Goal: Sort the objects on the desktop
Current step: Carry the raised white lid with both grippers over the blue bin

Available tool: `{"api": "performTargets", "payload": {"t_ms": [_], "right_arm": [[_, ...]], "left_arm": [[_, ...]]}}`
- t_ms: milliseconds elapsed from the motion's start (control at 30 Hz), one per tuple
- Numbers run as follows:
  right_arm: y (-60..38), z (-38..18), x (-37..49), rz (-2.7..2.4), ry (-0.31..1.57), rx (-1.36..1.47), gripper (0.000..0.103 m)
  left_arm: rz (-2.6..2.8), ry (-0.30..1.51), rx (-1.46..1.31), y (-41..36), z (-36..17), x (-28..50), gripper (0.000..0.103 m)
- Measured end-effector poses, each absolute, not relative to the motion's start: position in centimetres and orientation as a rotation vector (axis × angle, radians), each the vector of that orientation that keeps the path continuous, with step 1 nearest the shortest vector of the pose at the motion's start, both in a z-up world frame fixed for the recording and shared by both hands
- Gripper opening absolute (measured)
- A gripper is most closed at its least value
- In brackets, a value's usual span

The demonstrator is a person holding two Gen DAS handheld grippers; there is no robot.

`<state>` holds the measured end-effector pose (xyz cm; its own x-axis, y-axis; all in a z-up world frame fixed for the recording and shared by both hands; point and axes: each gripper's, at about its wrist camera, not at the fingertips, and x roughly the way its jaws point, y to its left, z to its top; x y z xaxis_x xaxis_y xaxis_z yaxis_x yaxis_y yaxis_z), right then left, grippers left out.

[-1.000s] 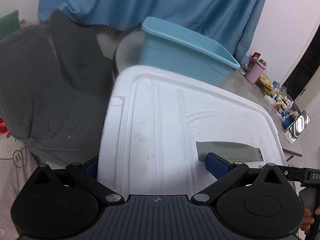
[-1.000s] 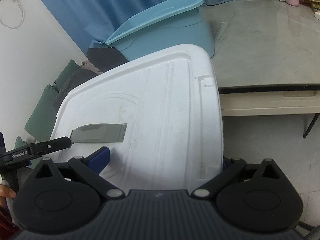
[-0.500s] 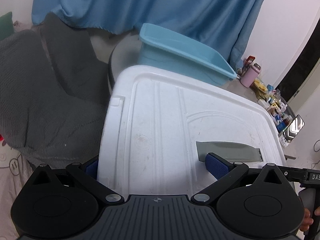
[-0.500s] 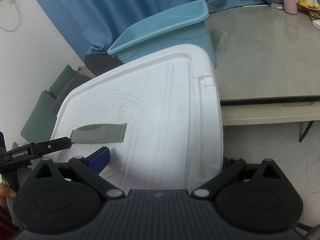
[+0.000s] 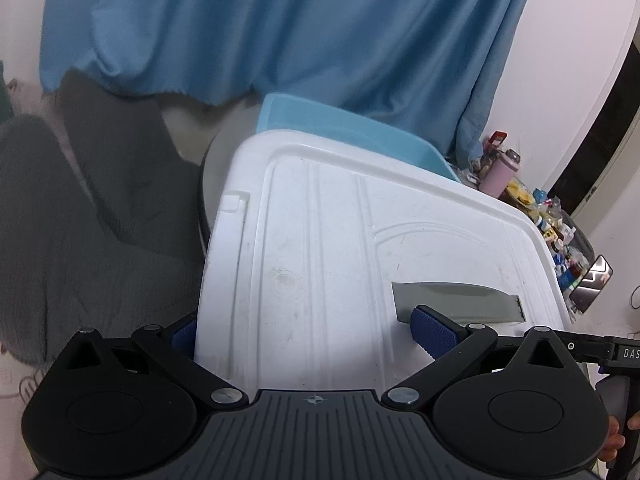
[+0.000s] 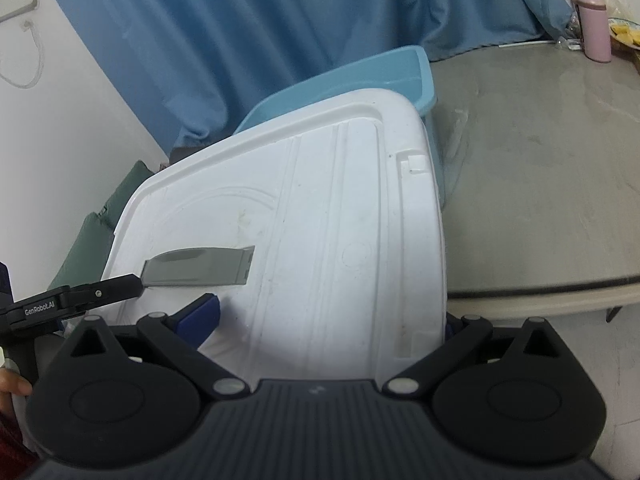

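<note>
A large white plastic lid point(image 5: 320, 248) point(image 6: 320, 220) with a grey tape strip point(image 5: 456, 300) point(image 6: 200, 266) is held up between both grippers. My left gripper point(image 5: 308, 334) is shut on the lid's near edge, one blue pad point(image 5: 434, 336) on top and the other point(image 5: 182, 332) behind the lid's left side. My right gripper point(image 6: 324, 320) is shut on the same lid; its left pad point(image 6: 200, 316) shows on top and its right pad is mostly hidden. A light-blue bin point(image 5: 352, 132) point(image 6: 360, 76) sits just beyond the lid, largely covered by it.
A grey table point(image 6: 540, 168) extends right, with a pink bottle point(image 6: 596, 26) point(image 5: 500, 172) and small clutter point(image 5: 560, 232) at its far end. Blue curtain point(image 5: 280, 32) hangs behind. A dark grey cloth-covered seat point(image 5: 80, 200) is at left. A hand point(image 6: 12, 392) grips the other handle.
Both grippers have carried the lid upward and toward the blue bin. The lid now covers most of the bin, and more curtain shows above it.
</note>
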<state>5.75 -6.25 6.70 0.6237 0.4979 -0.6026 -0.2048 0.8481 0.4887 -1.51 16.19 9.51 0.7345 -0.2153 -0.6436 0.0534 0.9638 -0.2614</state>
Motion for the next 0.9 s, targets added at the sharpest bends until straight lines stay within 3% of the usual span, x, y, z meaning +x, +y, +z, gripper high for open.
{"api": "performTargets", "payload": {"t_ms": [900], "right_arm": [[-7.6,7.4,21.4,0.412,0.776,0.366,0.101]], "left_arm": [[-0.143,0.723,-0.261,14.1,11.6,16.8,0.103]]}}
